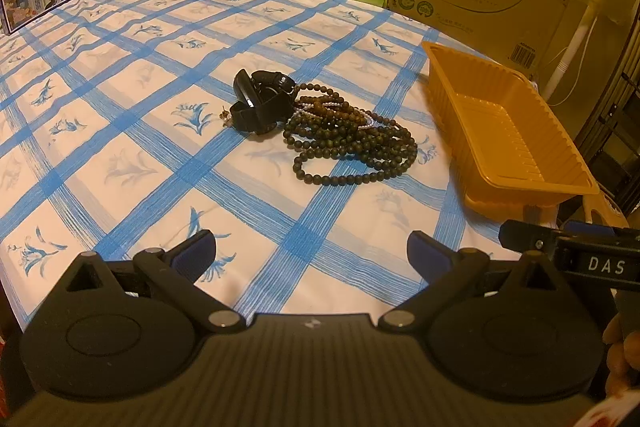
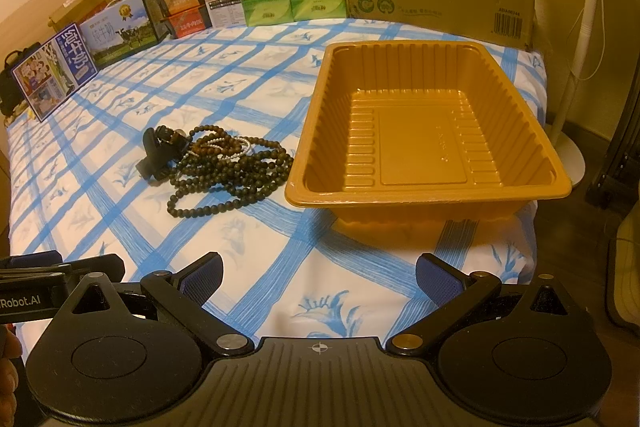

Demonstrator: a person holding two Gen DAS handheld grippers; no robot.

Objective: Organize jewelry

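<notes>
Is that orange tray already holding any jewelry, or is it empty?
Empty. The orange tray shows only its bare ribbed floor; the beads lie on the tablecloth beside it.

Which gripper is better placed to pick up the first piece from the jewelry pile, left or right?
Probably left. The left gripper faces the jewelry pile almost straight ahead, open and empty. The right gripper faces mainly the orange tray.
</notes>
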